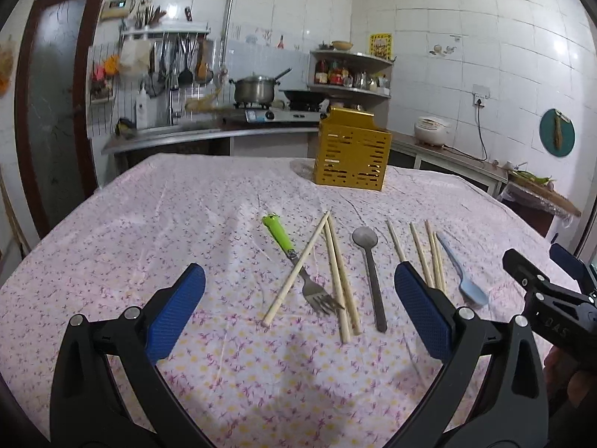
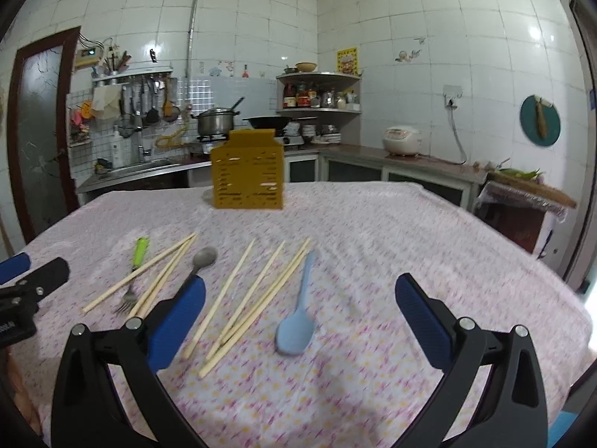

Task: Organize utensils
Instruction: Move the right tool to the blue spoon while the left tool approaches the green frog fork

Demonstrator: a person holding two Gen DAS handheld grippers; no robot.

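White tiled walls enclose a kitchen with a stove, a steel pot [image 1: 254, 89] and a corner shelf of bottles behind a surface [image 1: 149, 216] draped in a pink floral cloth. Near its far edge stands a yellow slotted utensil holder [image 1: 352, 153], upright and well apart from the loose utensils lying nearer the cameras.

In the left wrist view, the left gripper [image 1: 298, 310] hovers above the cloth with its blue-padded jaws spread wide and holding nothing. Between them lie a fork [image 1: 298, 261] with a green handle, tines toward the camera, and three chopsticks [image 1: 337, 280]; one of these crosses over the fork's neck, and the other two lie close together just beside the tines. To their right lies a grey metal spoon [image 1: 367, 261], bowl pointing away. Further right, partly hidden behind the right-hand pad, lie four more chopsticks [image 1: 434, 257], and beyond them a light blue plastic spoon [image 1: 466, 280] with its bowl toward the camera.

In the right wrist view, the right gripper [image 2: 300, 321] also has its jaws spread and empty, above the cloth. The blue spoon rests between them, just right of the four chopsticks, which fan out and touch at their near ends. The left gripper's black body shows at that view's left edge.
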